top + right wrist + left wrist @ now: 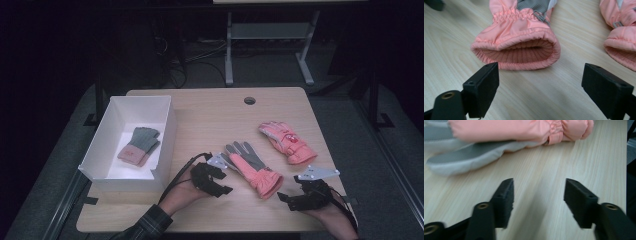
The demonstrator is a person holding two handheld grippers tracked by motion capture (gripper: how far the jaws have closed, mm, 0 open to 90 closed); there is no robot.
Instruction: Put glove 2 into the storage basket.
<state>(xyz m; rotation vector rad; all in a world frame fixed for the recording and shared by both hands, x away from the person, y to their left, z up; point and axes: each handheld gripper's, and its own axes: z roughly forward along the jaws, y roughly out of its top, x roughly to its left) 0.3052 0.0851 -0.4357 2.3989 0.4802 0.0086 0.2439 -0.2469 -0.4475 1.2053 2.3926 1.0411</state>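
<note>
A pink and grey ski glove (252,167) lies palm up in the middle of the table, its cuff toward me. Its partner, the second pink glove (287,141), lies to the right and farther back. My left gripper (225,190) stands open just left of the near glove; in the left gripper view the glove's grey fingers (471,160) lie beyond the jaws. My right gripper (286,200) is open near the front edge, facing the glove's open cuff (519,50); the second pink glove's cuff (621,46) shows at the right. A small grey and pink knit glove (139,145) lies in the white box (167,107).
The white box stands at the table's left side. A round cable hole (249,100) sits near the table's far edge. Bare wood (210,125) lies between the box and the gloves. Dark floor and a desk frame (229,45) lie beyond the table.
</note>
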